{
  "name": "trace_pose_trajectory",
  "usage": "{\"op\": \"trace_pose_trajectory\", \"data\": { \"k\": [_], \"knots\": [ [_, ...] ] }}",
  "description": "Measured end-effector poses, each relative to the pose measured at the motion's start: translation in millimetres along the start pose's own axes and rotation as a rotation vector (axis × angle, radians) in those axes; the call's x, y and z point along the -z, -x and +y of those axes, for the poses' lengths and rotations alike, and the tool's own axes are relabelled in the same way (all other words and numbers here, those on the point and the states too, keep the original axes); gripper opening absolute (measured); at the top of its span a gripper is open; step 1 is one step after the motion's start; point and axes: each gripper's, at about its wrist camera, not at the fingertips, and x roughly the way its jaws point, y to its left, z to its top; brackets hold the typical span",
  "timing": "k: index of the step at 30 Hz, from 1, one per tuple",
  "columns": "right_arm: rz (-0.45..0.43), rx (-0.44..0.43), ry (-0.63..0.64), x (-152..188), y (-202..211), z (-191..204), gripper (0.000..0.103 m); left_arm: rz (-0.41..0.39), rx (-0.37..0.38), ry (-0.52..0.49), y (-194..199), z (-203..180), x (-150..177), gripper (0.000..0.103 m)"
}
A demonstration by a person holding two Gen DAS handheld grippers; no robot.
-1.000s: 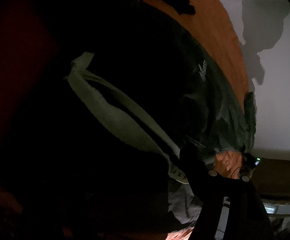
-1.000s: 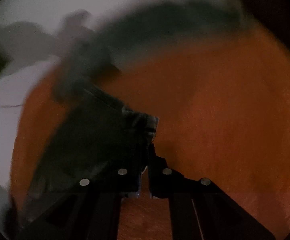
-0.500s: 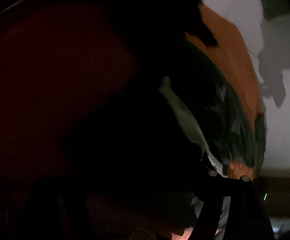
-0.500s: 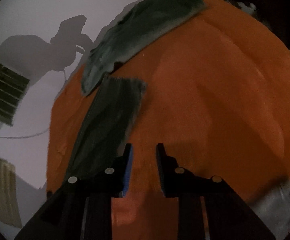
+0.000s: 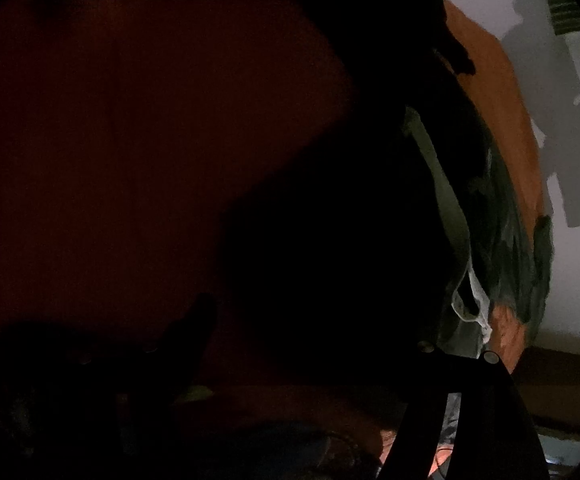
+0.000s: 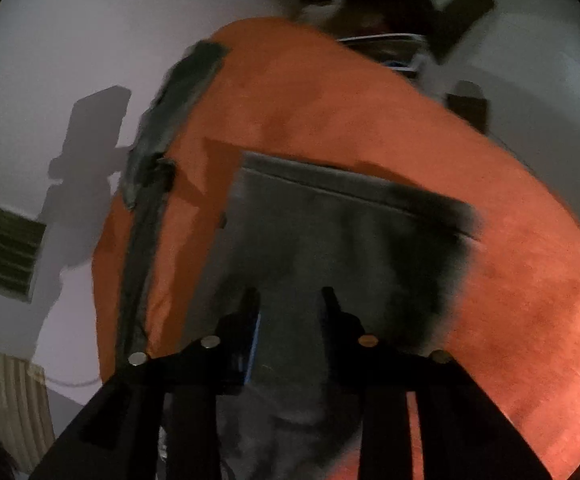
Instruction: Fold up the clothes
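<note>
In the right wrist view my right gripper (image 6: 288,300) hovers over a grey folded garment (image 6: 330,232) lying on the orange sheet (image 6: 370,112). Its jaws are opening and nothing sits between the pads. A dark green garment (image 6: 177,92) trails along the sheet's left edge. The left wrist view is very dark. There my left gripper (image 5: 316,324) has its fingers wide apart over a dark garment with a pale band (image 5: 446,200). I cannot make out any cloth pinched in it.
A white wall (image 6: 69,40) with a slatted vent (image 6: 1,248) rises behind the bed. A ribbed pale object (image 6: 1,392) stands at the lower left. Clutter and a frame (image 6: 390,48) sit past the sheet's far end.
My right gripper let go of the dark garment's corner, swept across the sheet to the grey garment and parted its jaws. The left view slid, putting the banded garment further right.
</note>
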Motion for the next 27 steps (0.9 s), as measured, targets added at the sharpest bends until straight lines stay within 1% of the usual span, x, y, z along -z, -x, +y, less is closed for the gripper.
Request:
{"op": "trace_pose_trajectory", "data": {
  "k": [4, 6, 8, 10, 13, 16, 17, 19, 20, 23, 27],
  "knots": [
    [-0.006, 0.022, -0.066, 4.5, 9.3, -21.2, 0.03, -0.004, -0.008, -0.039, -17.6, -7.3, -3.0, 0.075],
    [-0.011, 0.033, -0.084, 5.1, 14.8, -27.6, 0.03, -0.018, -0.025, 0.004, -28.5, -2.9, -3.2, 0.075],
    [-0.011, 0.046, -0.093, 11.3, 24.9, -36.9, 0.03, -0.004, -0.003, 0.064, -37.2, 4.4, -2.8, 0.075],
    [-0.004, 0.053, -0.089, 15.5, 31.3, -40.9, 0.03, -0.011, -0.004, 0.1, -37.9, 8.6, -5.8, 0.075],
    [0.007, 0.073, -0.079, 21.7, 40.3, -48.8, 0.03, -0.001, 0.008, 0.161, -38.0, 16.6, -10.9, 0.075],
    [0.004, 0.078, -0.101, 25.7, 47.0, -58.1, 0.031, -0.002, -0.013, 0.181, -38.2, 18.7, -12.6, 0.075],
    [0.003, 0.079, -0.108, 27.1, 49.3, -61.3, 0.033, -0.003, -0.028, 0.181, -38.2, 17.5, -13.3, 0.075],
    [0.0, 0.081, -0.124, 29.2, 53.5, -67.8, 0.056, -0.008, -0.054, 0.188, -38.7, 15.9, -14.1, 0.074],
    [-0.001, 0.076, -0.134, 28.8, 54.9, -70.9, 0.058, -0.013, -0.067, 0.192, -39.2, 15.3, -14.2, 0.074],
    [0.0, 0.041, -0.166, 25.0, 56.6, -78.4, 0.059, -0.032, -0.109, 0.203, -40.3, 13.5, -14.0, 0.075],
    [0.011, -0.003, -0.141, 16.1, 44.4, -71.3, 0.059, -0.043, -0.138, 0.217, -39.2, 14.2, -14.9, 0.075]
  ]
}}
